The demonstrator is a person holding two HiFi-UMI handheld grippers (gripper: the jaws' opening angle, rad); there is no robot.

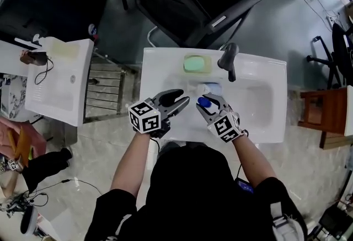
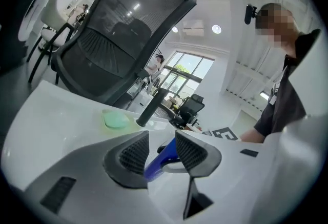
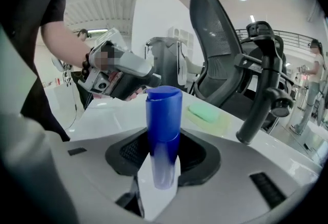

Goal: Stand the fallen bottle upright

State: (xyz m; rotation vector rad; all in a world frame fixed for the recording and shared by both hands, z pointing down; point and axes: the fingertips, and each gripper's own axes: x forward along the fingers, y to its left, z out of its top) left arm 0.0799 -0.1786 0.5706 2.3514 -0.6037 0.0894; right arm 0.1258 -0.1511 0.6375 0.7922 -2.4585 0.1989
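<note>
A bottle with a blue cap (image 3: 164, 115) stands cap-up between the pads of my right gripper (image 3: 164, 155), which is shut on its pale lower body. In the head view this gripper (image 1: 209, 103) holds the bottle (image 1: 204, 103) over the white sink top (image 1: 160, 69), left of the basin. My left gripper (image 1: 183, 97) hovers just left of the bottle with its jaws open and nothing pressed between them. In the left gripper view the blue bottle (image 2: 160, 162) shows through the gap of that gripper (image 2: 156, 148).
A green soap bar on its dish (image 1: 194, 63) and a black faucet (image 1: 229, 60) sit at the back of the sink. The basin (image 1: 256, 105) lies to the right. A black office chair (image 1: 193, 3) stands behind, and a second white sink (image 1: 60, 80) at the left.
</note>
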